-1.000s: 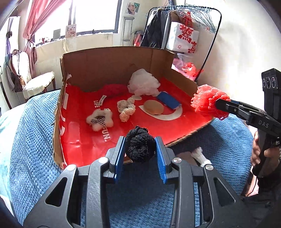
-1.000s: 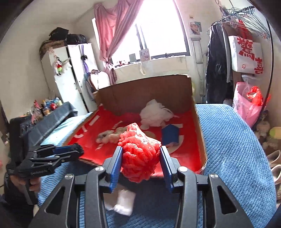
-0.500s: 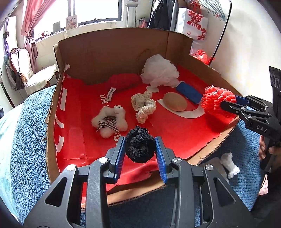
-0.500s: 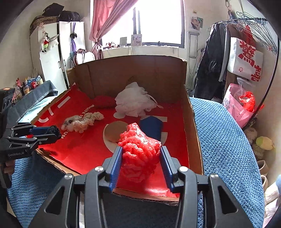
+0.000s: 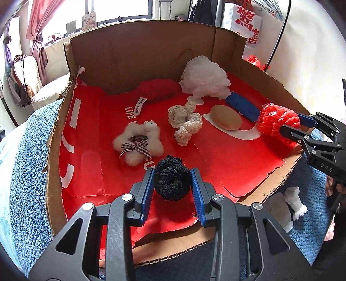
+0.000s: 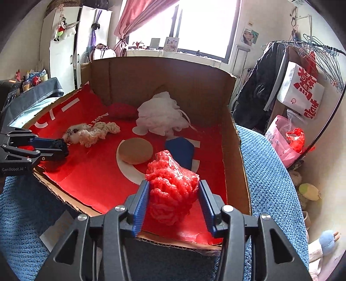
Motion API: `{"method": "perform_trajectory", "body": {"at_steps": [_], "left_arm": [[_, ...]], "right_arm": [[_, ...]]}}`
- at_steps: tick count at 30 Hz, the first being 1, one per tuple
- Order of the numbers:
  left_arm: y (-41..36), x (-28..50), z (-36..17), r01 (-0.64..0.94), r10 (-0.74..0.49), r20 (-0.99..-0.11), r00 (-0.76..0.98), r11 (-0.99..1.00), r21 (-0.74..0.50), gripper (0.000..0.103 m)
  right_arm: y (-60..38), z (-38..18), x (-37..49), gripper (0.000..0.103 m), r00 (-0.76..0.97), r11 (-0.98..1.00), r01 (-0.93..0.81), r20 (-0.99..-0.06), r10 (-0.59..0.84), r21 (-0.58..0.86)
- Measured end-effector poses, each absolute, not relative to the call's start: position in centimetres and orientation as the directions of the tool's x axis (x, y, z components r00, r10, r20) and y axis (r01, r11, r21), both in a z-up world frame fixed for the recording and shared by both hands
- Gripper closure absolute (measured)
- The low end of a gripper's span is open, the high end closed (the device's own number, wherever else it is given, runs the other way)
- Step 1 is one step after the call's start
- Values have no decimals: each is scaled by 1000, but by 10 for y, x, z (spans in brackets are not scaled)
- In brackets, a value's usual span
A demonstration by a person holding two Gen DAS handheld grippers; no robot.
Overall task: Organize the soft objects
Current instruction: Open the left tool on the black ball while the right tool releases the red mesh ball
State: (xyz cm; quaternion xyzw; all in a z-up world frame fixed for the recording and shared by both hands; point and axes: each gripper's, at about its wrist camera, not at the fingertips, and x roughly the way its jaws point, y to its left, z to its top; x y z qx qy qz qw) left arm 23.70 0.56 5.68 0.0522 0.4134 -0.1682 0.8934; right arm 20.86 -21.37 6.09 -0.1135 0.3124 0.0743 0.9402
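Tongs (image 5: pixel 172 183) grip black scrunchie (image 5: pixel 172 180) above box (image 5: pixel 138 54).

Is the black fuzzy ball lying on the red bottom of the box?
No, the left gripper is holding the black fuzzy ball between its blue fingers, above the box floor.

This is a lived-in bedroom at home, shown by the blue knitted bedspread (image 6: pixel 266 173), the pink curtain (image 6: pixel 138 19) at a bright window (image 6: pixel 205 23), a white wardrobe (image 6: pixel 64 49), a clothes rack (image 6: pixel 302 64) with hangers and coats, and plush toys (image 6: pixel 324 240) on the floor.
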Motion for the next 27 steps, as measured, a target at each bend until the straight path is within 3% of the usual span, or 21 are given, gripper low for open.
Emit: {"method": "perform_trajectory", "body": {"at_steps": [22,27], "left_arm": [[1,240,51,349,-247,-766,594,937,-31,70],[2,239,52,351,-252,-765,593,936,-36,55]], "right_arm": [[-204,54,216,51,801,944,-173,-598,-32,-282],[-206,55,218,50,798,944,-178,-602,-26,-277]]}}
